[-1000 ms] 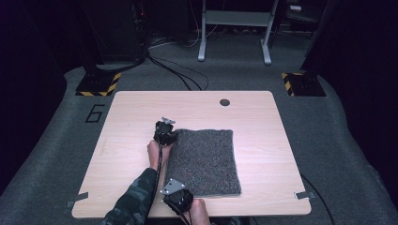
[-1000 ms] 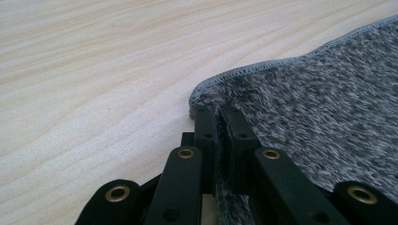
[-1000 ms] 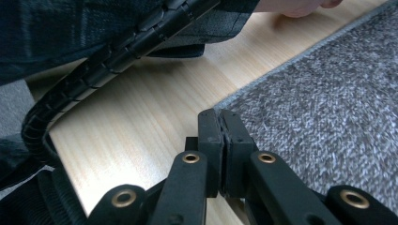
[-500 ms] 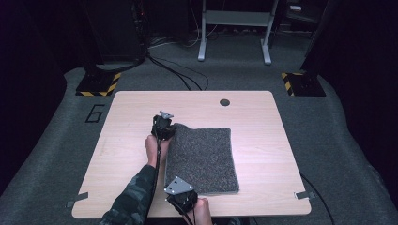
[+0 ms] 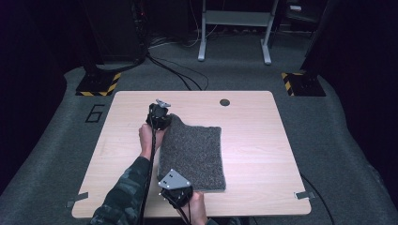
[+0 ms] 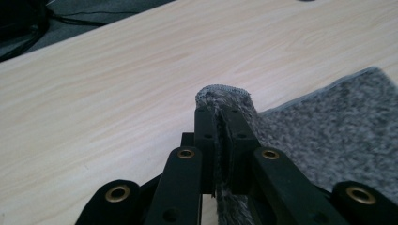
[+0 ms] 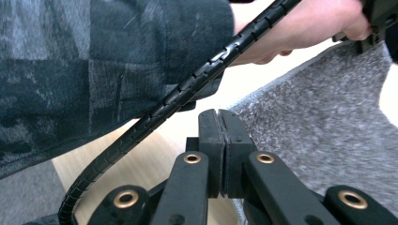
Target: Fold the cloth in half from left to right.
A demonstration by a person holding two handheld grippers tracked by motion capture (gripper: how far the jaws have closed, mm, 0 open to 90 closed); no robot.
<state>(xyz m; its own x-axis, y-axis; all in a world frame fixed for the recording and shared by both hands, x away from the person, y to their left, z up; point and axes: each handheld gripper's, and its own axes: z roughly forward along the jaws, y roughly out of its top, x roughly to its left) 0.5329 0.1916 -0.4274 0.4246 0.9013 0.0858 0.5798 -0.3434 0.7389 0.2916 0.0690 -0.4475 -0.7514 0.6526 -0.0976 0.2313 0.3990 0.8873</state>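
Observation:
A grey felt mat [image 5: 197, 150] lies on the wooden table [image 5: 263, 140], its left edge raised off the top. My left gripper [image 5: 159, 116] is shut on the mat's far left corner. In the left gripper view the jaws [image 6: 219, 111] pinch that corner, which curls over their tips, and the mat [image 6: 328, 122] slopes away to the right. My right gripper [image 5: 176, 190] is shut on the near left corner. In the right gripper view its jaws [image 7: 219, 116] are pressed together at the mat's [image 7: 319, 126] edge, behind a camouflage sleeve [image 7: 94, 61] and a ribbed cable [image 7: 187, 89].
A round cable hole [image 5: 225, 102] sits near the table's far edge. Bare wood lies left of the mat [image 5: 117, 150] and right of it [image 5: 267, 159]. On the floor beyond stand a metal frame [image 5: 234, 28], hazard-striped bases [image 5: 101, 84] and loose cables [image 5: 178, 75].
Both grippers have risen, still shut on the mat's left corners, and its left edge has lifted off the table. The far left corner now stands up in a fold.

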